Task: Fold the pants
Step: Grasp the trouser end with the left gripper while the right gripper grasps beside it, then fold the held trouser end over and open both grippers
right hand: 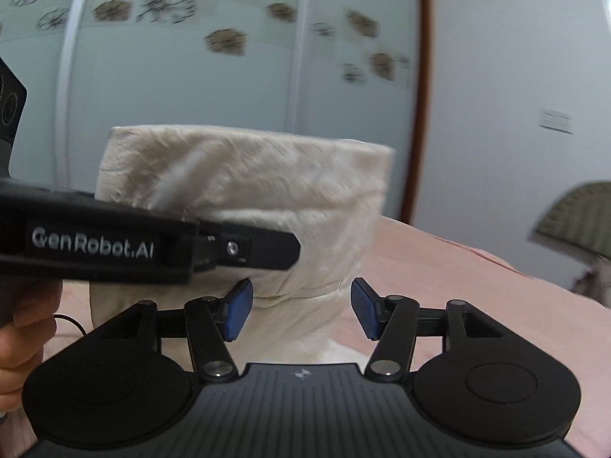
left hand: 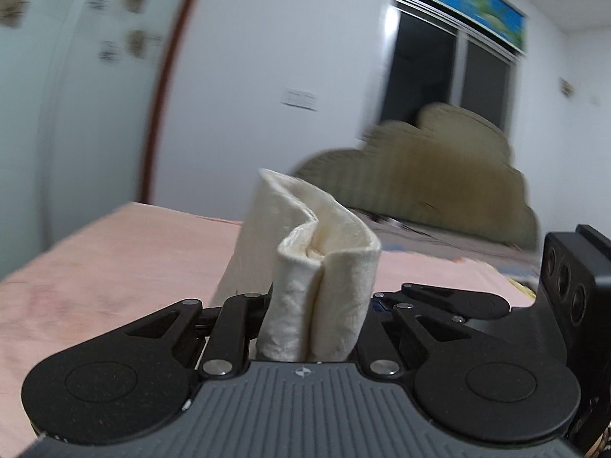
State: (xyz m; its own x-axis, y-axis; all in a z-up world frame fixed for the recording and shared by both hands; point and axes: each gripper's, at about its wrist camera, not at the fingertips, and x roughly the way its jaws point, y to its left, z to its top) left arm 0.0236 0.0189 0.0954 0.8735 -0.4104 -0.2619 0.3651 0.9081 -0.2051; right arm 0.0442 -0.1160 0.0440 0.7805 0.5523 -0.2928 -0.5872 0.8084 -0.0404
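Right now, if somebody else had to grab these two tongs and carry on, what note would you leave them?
Left tongs: shut on a folded bundle of the cream pants, lifted above the pink bedsheet.
Right tongs: open, blue pads apart, holding nothing; the pants hang just ahead of them.
Done: the pants look folded over several times.
Left: probably lay the bundle flat on the bed and tidy it.

Pink bedsheet (left hand: 114,267), scalloped headboard (left hand: 439,175) (olive).

A pink-covered bed (left hand: 114,267) stands before white walls (left hand: 267,57) and a dark window (left hand: 450,76).
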